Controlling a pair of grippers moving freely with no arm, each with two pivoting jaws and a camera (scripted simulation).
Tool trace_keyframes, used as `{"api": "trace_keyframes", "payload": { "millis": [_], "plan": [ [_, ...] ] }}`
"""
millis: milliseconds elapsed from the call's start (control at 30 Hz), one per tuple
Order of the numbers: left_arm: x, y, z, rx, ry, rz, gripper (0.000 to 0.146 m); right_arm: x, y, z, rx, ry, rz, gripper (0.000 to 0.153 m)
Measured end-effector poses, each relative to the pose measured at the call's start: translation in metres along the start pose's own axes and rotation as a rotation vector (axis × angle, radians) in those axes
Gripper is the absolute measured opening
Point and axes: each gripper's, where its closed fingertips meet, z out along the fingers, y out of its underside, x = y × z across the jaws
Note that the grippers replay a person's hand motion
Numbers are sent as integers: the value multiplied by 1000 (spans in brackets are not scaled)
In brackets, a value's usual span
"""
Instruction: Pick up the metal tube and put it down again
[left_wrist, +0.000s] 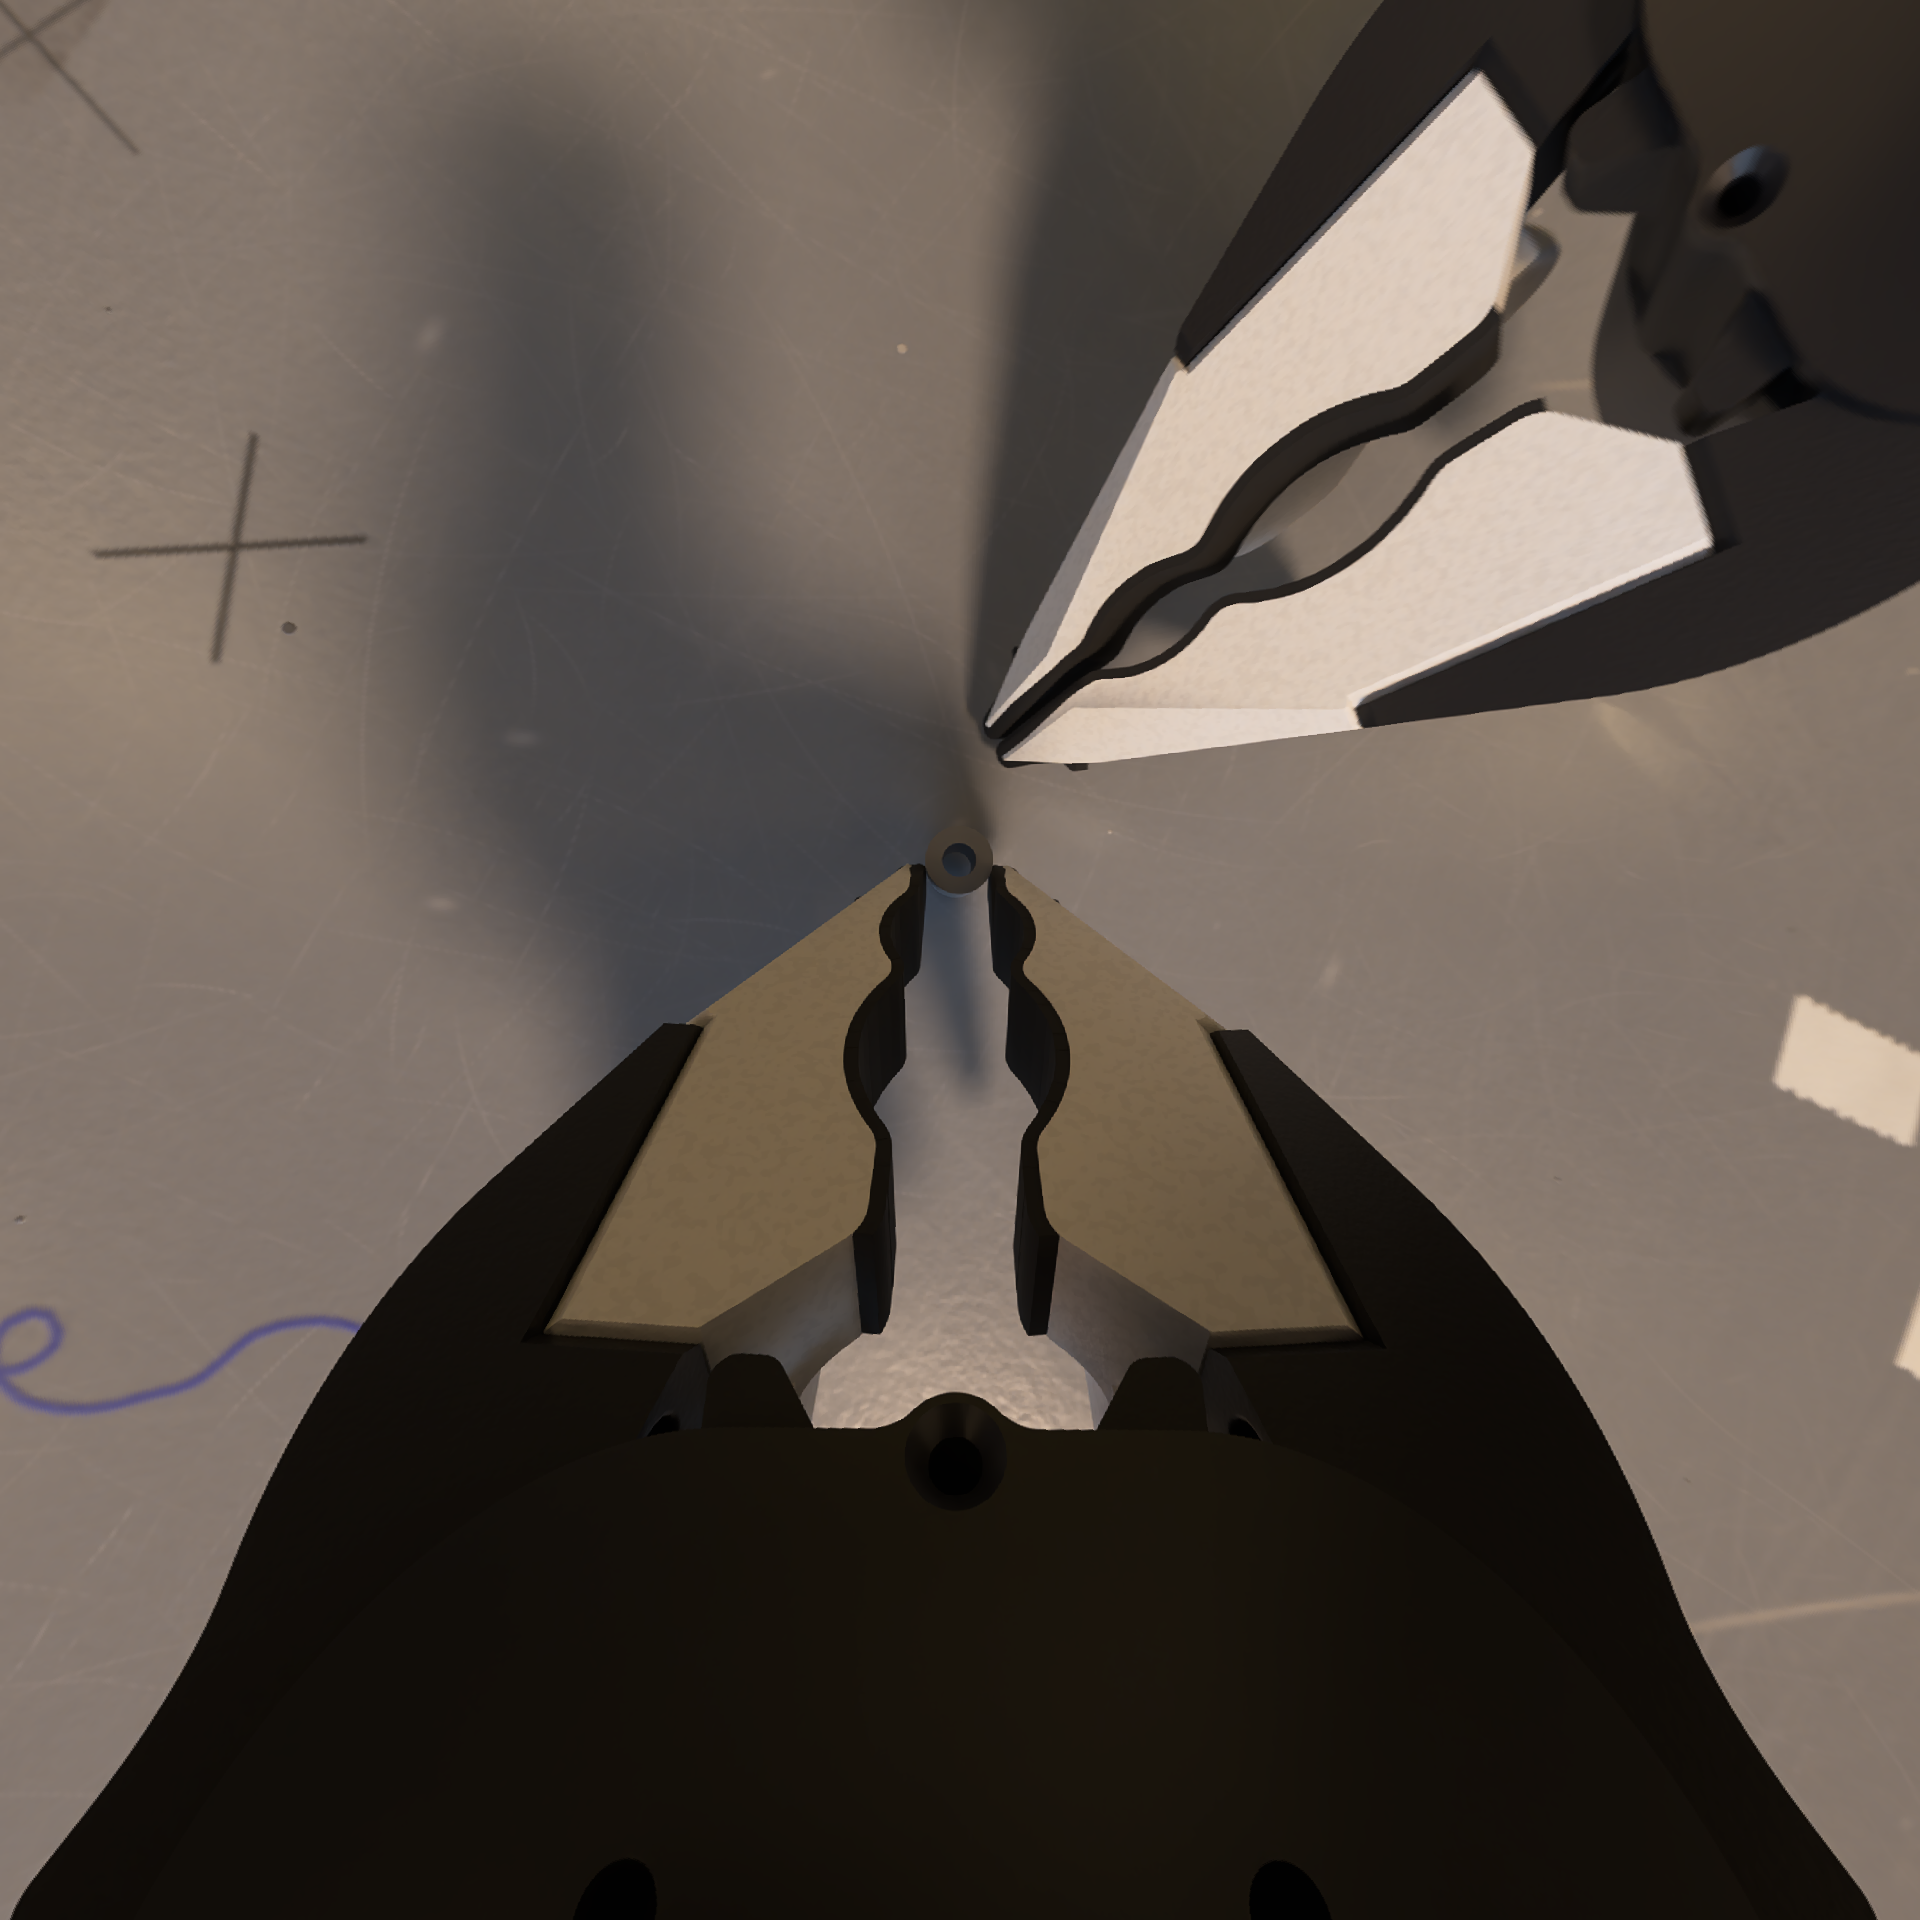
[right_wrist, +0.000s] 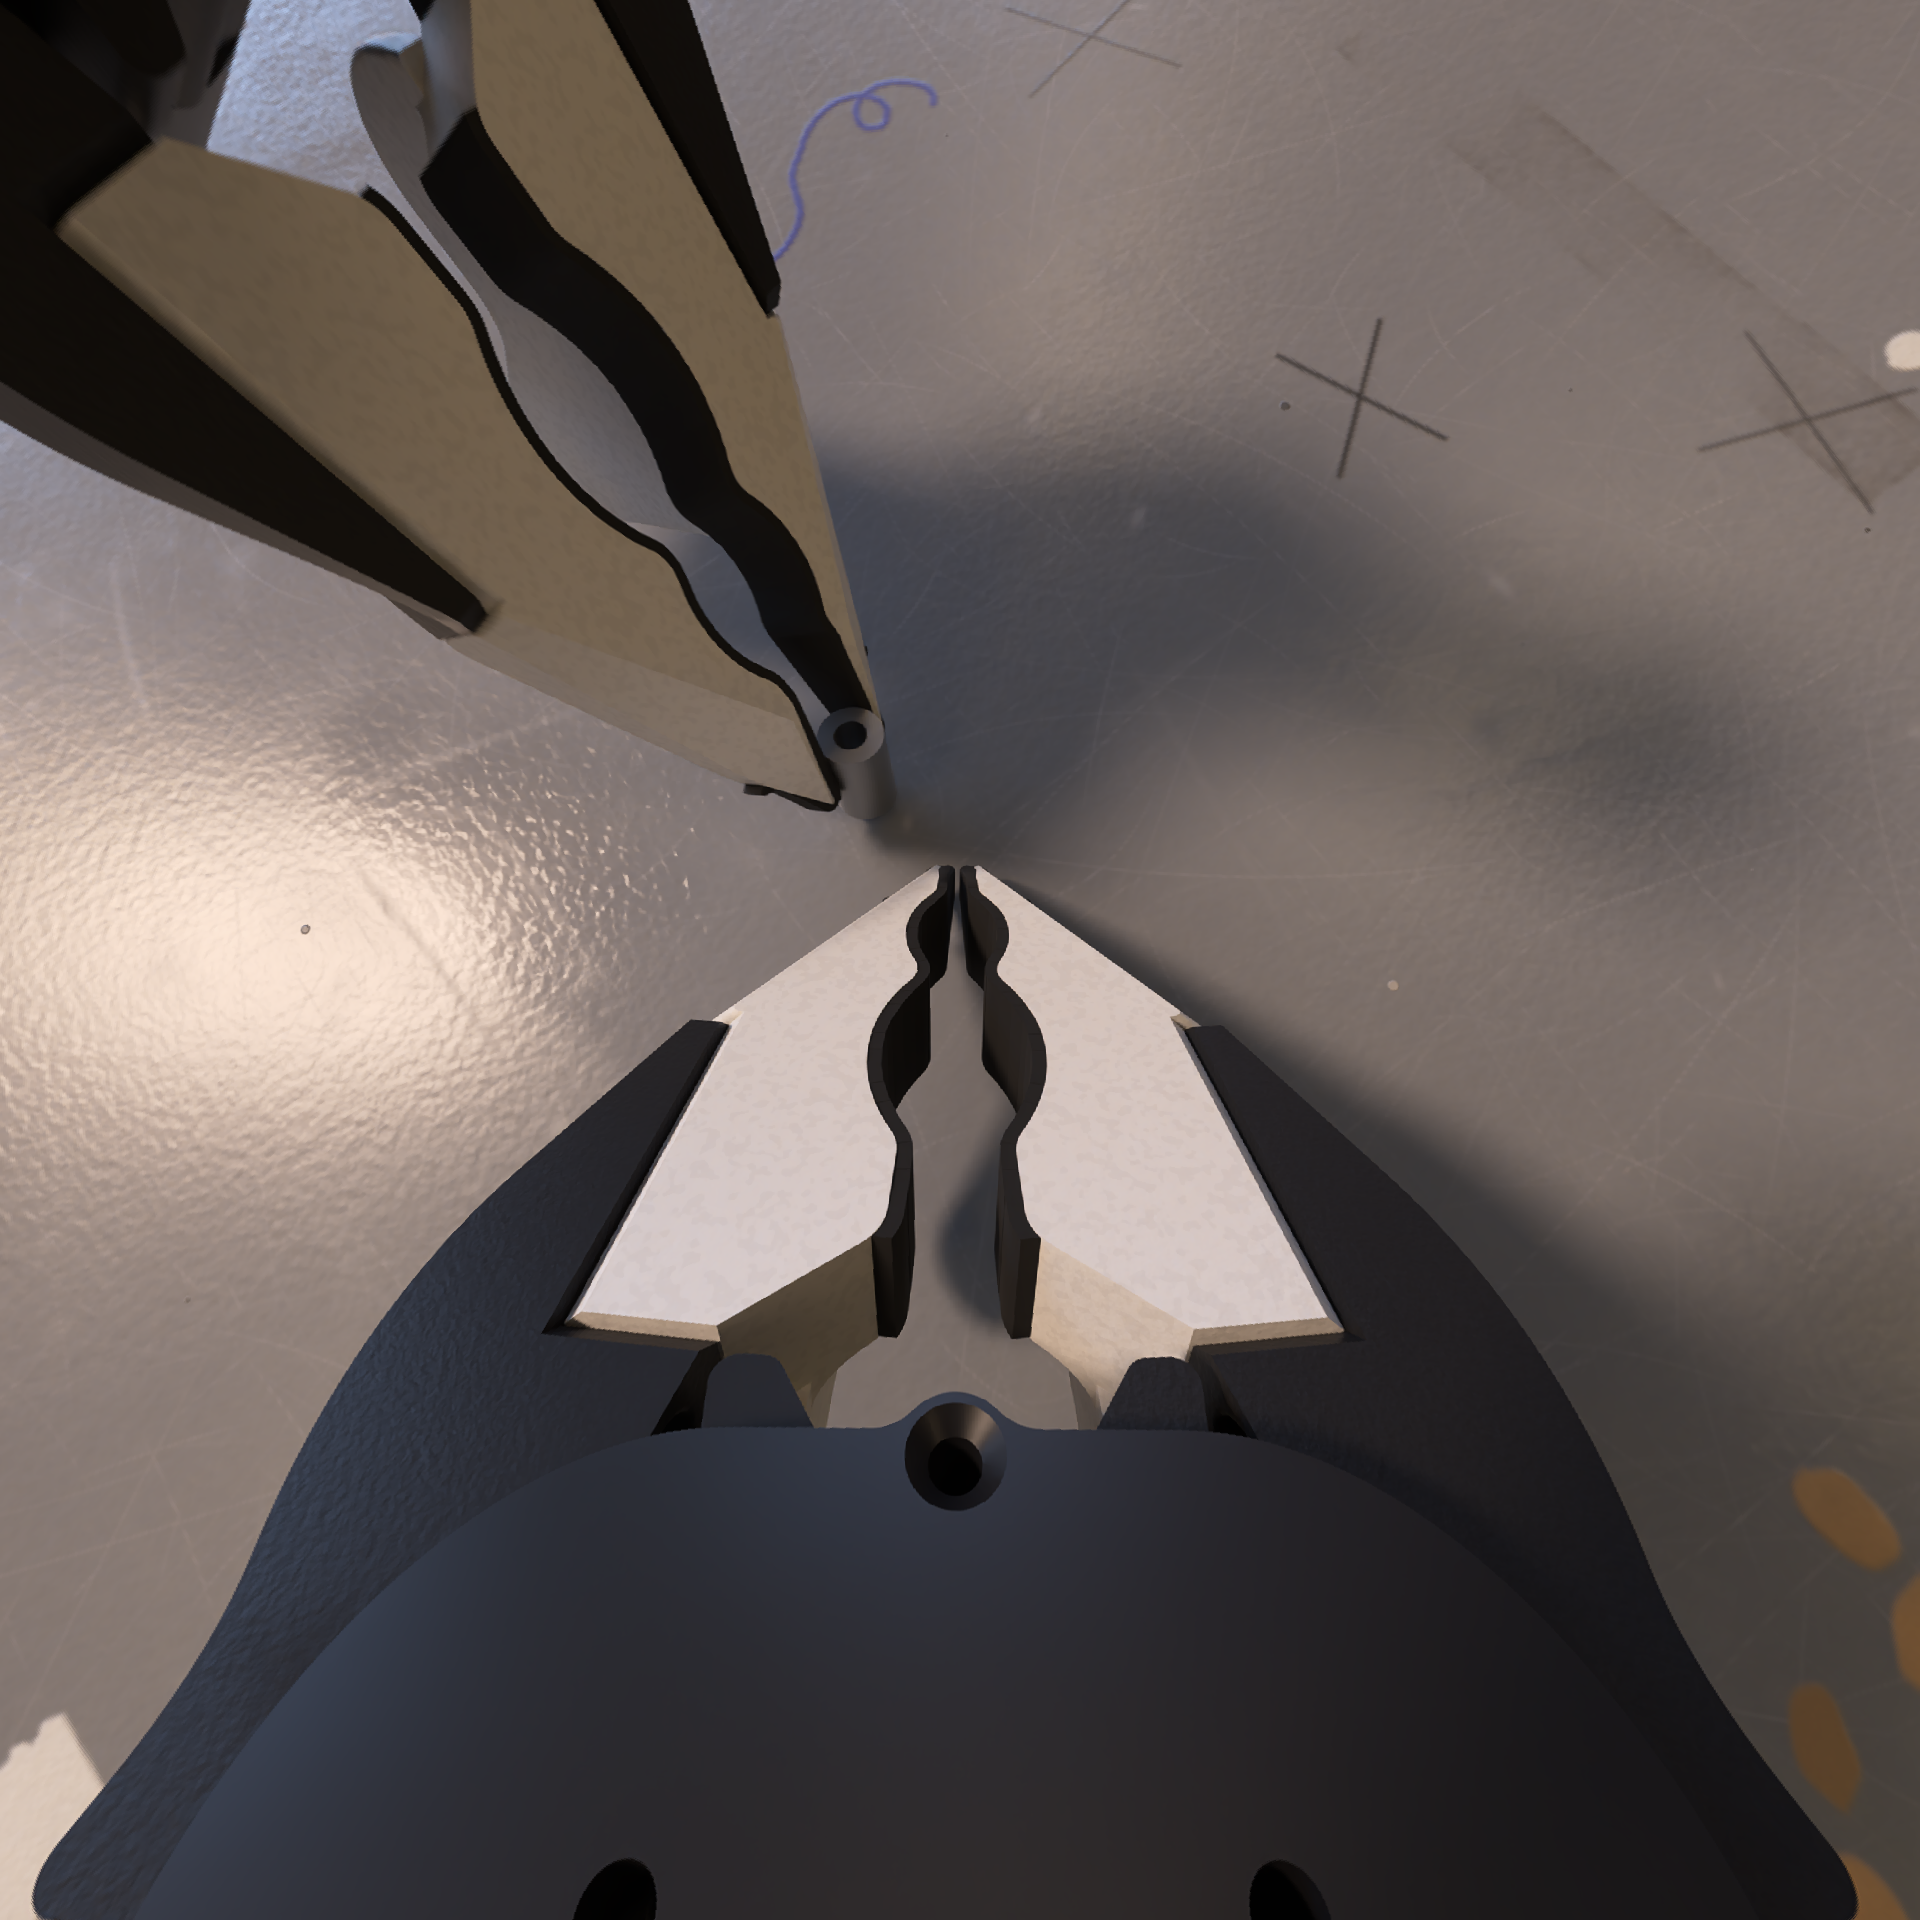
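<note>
The metal tube (left_wrist: 958, 860) is a short grey hollow cylinder, seen end-on in the left wrist view at my left gripper's tips. My left gripper (left_wrist: 957, 881) is shut on it, one fingertip on each side. In the right wrist view the tube (right_wrist: 854, 748) stands upright between the left gripper's (right_wrist: 847, 743) tips, its lower end at or just above the grey table; I cannot tell which. My right gripper (right_wrist: 956, 875) is shut and empty, its tips a short way from the tube. It also shows in the left wrist view (left_wrist: 1003, 732), pointing down beside the tube.
The grey scratched table (left_wrist: 312, 935) bears pencilled crosses (left_wrist: 234, 545), a blue scribble (left_wrist: 156, 1371) and a pale tape piece (left_wrist: 1849, 1081). In the right wrist view there are more crosses (right_wrist: 1361, 400), a clear tape patch (right_wrist: 1818, 416) and orange blots (right_wrist: 1849, 1538).
</note>
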Motion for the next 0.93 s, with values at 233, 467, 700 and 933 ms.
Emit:
{"api": "trace_keyframes", "payload": {
  "millis": [233, 467, 700, 933],
  "plan": [
    [-2, 0, 2, 3, -29, -10, 12, 8, -15, -9, 60, 34, -21, 1],
    [2, -5, 2, 26, -8, -25, 20, 8, -2, 2, 4, 38, -34, 0],
    [-3, -5, 7, 27, -56, -30, 21, 9, -4, 1, 17, 29, -39, 1],
    [-3, -5, 7, 34, -54, -38, 21, 8, -4, 3, 13, 56, -92, 1]
  ]
}}
